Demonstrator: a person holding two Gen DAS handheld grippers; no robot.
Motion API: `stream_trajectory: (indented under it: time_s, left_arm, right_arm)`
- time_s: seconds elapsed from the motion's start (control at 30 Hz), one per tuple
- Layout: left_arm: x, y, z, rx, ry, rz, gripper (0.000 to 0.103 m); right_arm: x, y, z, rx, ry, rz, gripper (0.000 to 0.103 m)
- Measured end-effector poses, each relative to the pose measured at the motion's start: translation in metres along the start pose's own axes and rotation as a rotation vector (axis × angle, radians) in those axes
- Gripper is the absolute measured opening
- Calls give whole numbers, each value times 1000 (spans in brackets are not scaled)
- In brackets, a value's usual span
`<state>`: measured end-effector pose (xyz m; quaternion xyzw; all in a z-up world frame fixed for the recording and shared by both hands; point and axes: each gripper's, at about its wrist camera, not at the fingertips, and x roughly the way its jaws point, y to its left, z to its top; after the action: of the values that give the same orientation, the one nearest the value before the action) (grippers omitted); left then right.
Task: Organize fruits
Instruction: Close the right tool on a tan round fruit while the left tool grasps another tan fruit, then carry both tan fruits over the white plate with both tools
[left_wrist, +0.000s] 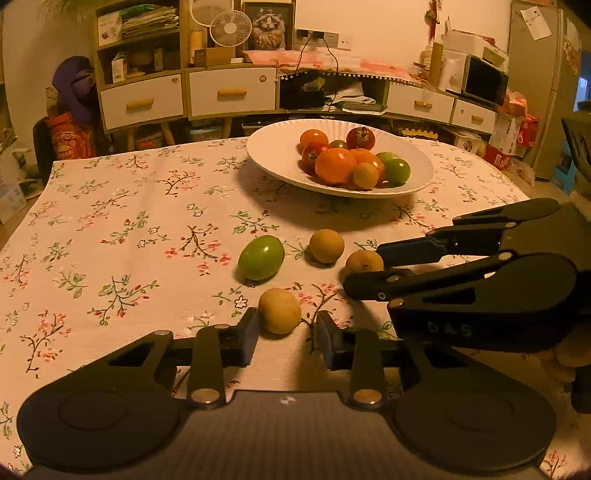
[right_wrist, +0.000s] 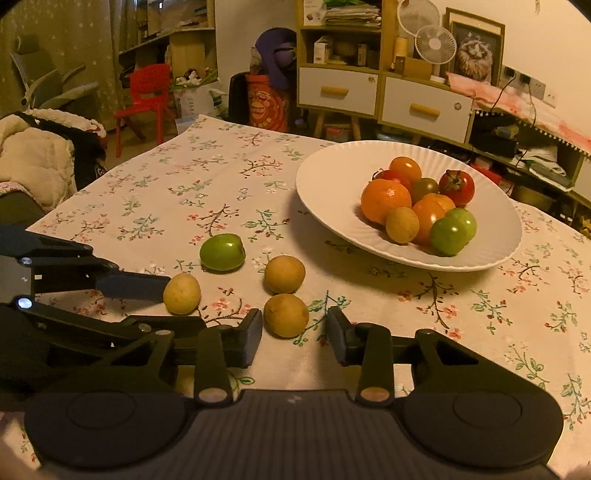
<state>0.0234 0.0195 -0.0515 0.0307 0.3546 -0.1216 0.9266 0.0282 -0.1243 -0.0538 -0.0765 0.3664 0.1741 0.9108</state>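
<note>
Left wrist view: the left gripper (left_wrist: 286, 338) is spread around a tan round fruit (left_wrist: 279, 311) on the floral tablecloth (left_wrist: 110, 221). To its right, the right gripper (right_wrist: 294, 334), jaws also apart, brackets another tan fruit (right_wrist: 286, 315). A green fruit (left_wrist: 261, 257) lies nearby; farther off, the white plate (left_wrist: 273, 147) holds more fruit.

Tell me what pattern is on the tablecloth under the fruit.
The tablecloth is pale with small floral sprigs: pink blossoms, green leaves, dark twigs. Clearest in the left wrist view.
</note>
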Motion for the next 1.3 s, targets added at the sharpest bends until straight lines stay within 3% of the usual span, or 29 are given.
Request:
stream_trajectory:
  time_s: [0.27,0.73,0.93,1.3]
  left_arm:
    - [2,1,2,-5,0,2,20]
    - [3,3,3,-28,-10,3,22]
    - [3,2,5,-18,-3,-2,12]
    - [-1,0,14,-23,12,-22,11]
  right_arm:
    - [-1,1,-1,3,1,16,23]
    - [-6,-3,-1,36,9,22,23]
    - [-6,-4,0,41,14,25,23]
    - [-14,-9,3,66,17,24,23]
